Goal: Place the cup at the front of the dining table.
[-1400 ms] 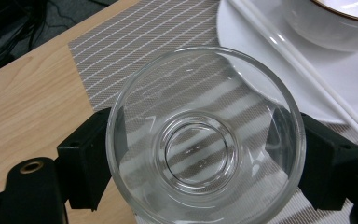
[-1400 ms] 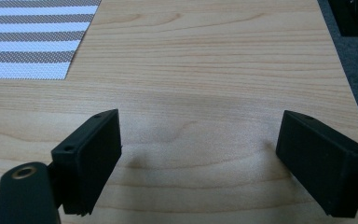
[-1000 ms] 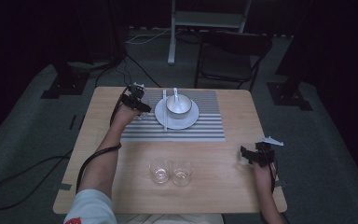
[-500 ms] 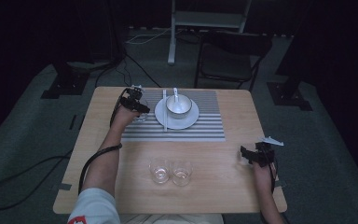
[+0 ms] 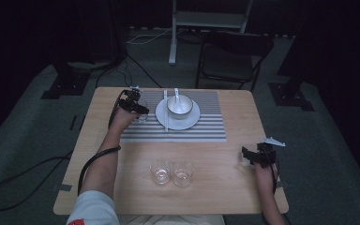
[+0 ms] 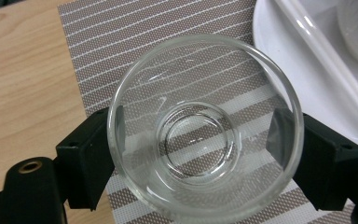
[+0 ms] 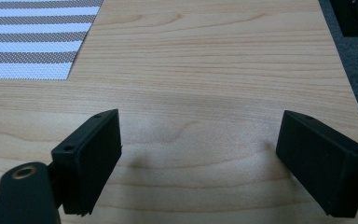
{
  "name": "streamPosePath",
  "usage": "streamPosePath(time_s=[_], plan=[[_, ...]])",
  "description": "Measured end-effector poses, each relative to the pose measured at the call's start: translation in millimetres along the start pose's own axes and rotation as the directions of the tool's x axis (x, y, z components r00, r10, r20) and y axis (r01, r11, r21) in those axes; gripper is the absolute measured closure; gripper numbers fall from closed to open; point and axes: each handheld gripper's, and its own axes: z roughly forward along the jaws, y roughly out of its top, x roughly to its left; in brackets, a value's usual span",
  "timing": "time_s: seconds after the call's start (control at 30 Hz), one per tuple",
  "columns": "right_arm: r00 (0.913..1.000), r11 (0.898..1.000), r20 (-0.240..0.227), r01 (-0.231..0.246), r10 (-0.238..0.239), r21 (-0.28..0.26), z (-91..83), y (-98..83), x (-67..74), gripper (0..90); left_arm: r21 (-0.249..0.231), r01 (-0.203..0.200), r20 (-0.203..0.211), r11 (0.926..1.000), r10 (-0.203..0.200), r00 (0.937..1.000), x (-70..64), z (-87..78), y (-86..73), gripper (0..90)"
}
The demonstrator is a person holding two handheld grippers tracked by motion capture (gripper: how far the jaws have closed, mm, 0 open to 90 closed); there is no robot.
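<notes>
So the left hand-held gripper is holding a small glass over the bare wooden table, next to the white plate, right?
Not quite. The left hand-held gripper does hold the small glass beside the white plate, but the glass is over the striped placemat, not bare wood. The left gripper view shows the stripes through the glass.

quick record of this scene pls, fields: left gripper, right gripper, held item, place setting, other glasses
left gripper: left gripper closed around a clear glass, one jaw on each side of it
held item: glass, empty, over the striped placemat just left of the plate
right gripper: right gripper open, nothing between its jaws, over bare table near the right edge
place setting: white plate on the placemat, bowl with a spoon on it, chopsticks across the plate's left side
other glasses: two glasses side by side near the person's edge
</notes>
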Motion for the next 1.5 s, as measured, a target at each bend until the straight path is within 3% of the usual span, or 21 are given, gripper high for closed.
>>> streamPosePath(time_s=[0.03, 0.07, 0.2, 0.23, 0.27, 0.6, 0.67, 0.83, 1.03, 1.27, 1.5], plan=[[1.0000, 1.000, 0.000, 0.000, 0.000, 0.000, 0.0, 0.0, 0.0, 13.5, 0.003, 0.002, 0.009, 1.0000, -0.002, 1.0000, 1.1, -0.5, -0.2, 16.7], [1.0000, 1.000, 0.001, 0.000, 0.000, 0.000, 0.1, 0.0, 0.0, 13.5, 0.012, 0.006, 0.017, 0.9999, -0.006, 0.9998, 2.3, -0.6, -0.1, 8.5], [1.0000, 1.000, 0.002, 0.001, -0.001, 0.001, 0.1, 0.0, 0.1, 13.5, 0.016, 0.022, 0.017, 0.9996, -0.022, 0.9996, 4.0, -1.7, -1.2, 7.7], [1.0000, 1.000, 0.002, 0.001, -0.001, 0.001, 0.2, 0.0, 0.1, 13.5, 0.025, 0.023, 0.010, 0.9994, -0.023, 0.9997, 4.2, -1.2, -1.4, 0.8], [1.0000, 1.000, 0.002, 0.001, -0.001, 0.001, 0.2, 0.0, 0.2, 13.5, 0.019, 0.023, 0.011, 0.9996, -0.023, 0.9997, 4.6, -1.8, -2.7, 0.3], [1.0000, 1.000, 0.008, 0.001, -0.001, 0.005, 0.5, 0.2, 0.8, 13.5, -0.024, 0.037, -0.024, 0.9990, -0.038, 0.9990, 4.4, -1.9, -17.2, 0.3], [1.0000, 1.000, 0.008, 0.001, -0.001, 0.005, 0.5, 0.2, 0.9, 13.5, -0.025, 0.043, -0.011, 0.9988, -0.043, 0.9990, 3.1, -1.3, -20.9, 0.4], [1.0000, 1.000, 0.008, 0.001, -0.001, 0.005, 0.5, 0.1, 0.9, 13.5, -0.027, 0.023, -0.014, 0.9994, -0.024, 0.9996, -0.1, -2.1, -29.0, 0.3], [1.0000, 1.000, 0.008, 0.002, -0.002, 0.004, 0.5, 0.2, 0.9, 13.5, -0.100, 0.026, -0.046, 0.9946, -0.031, 0.9985, -1.2, -8.1, -39.7, 0.4], [1.0000, 1.000, 0.009, 0.001, -0.001, 0.006, 0.5, 0.2, 0.9, 13.5, -0.123, 0.029, -0.025, 0.9920, -0.033, 0.9992, -1.7, -11.0, -53.3, 0.3], [0.9999, 1.000, 0.012, 0.003, -0.003, 0.007, 0.7, 0.2, 1.0, 13.5, -0.124, 0.030, -0.029, 0.9918, -0.034, 0.9990, -3.1, -11.9, -65.1, 0.3]])
